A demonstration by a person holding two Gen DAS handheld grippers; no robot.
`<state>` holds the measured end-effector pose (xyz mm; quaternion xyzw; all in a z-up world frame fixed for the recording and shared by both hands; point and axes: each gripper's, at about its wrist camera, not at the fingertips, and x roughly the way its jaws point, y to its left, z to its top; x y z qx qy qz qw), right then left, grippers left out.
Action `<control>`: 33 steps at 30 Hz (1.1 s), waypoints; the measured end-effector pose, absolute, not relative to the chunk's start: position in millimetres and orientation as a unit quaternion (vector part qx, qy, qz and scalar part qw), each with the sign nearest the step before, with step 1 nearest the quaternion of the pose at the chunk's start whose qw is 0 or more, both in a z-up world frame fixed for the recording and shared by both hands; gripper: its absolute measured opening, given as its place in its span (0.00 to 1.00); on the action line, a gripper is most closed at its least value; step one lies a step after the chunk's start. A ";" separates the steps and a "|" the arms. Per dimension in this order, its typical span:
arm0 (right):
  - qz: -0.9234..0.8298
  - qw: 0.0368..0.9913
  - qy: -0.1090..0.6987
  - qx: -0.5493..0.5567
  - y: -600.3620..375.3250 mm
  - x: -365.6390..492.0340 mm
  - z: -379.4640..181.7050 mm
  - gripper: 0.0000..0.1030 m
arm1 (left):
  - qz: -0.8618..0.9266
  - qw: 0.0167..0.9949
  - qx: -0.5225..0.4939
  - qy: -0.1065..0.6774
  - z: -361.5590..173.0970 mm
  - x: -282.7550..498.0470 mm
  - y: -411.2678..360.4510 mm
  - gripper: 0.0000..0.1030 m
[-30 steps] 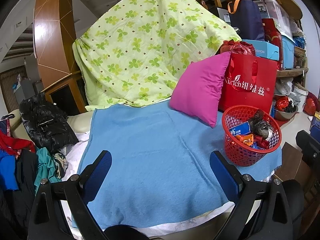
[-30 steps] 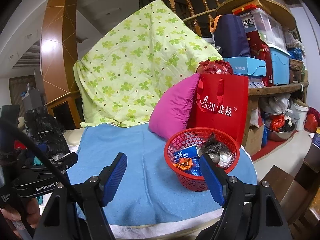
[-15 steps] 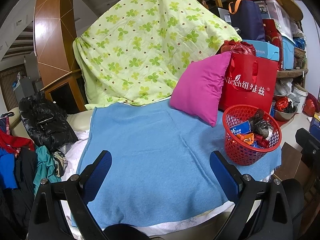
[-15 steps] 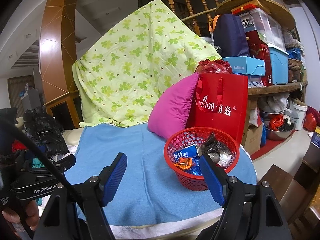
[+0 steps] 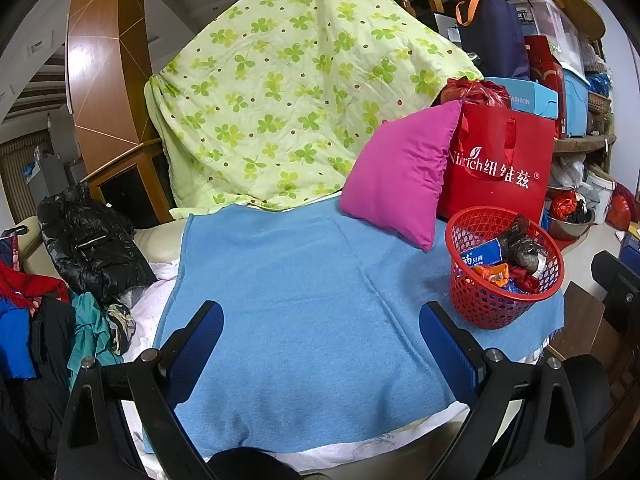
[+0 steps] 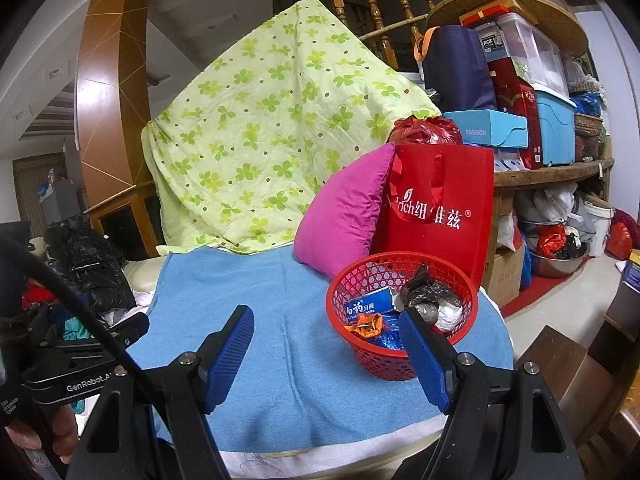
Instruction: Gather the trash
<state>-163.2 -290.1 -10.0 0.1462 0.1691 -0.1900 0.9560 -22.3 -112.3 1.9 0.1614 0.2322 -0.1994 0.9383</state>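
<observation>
Nothing has shifted since a second ago: both left tongs (image 5: 320,340) and right tongs (image 6: 326,354) hover spread and empty above the blue blanket (image 5: 300,280). At the left view's three o'clock stands the red basket (image 5: 480,312), holding trash (image 6: 430,300).

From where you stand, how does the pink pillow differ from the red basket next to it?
The pink pillow is soft, solid cloth, propped tilted against the red bag; the red basket is open plastic mesh, standing upright. The pillow holds nothing; the basket holds wrappers and crumpled bags. Both rest on the blue blanket.
</observation>
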 end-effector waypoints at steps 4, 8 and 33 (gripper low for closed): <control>-0.191 0.955 0.170 0.149 -292.3 -162.8 -11.5 0.76 | -0.199 0.938 0.161 0.232 1.9 -22.3 -112.2 0.95; -0.191 0.955 0.170 0.149 -292.9 -162.7 -11.3 0.76 | -0.200 0.938 0.162 0.232 2.0 -22.4 -112.2 0.95; -0.192 0.954 0.171 0.153 -297.0 -163.7 -12.8 0.76 | -0.205 0.937 0.165 0.232 0.3 -24.1 -110.8 0.95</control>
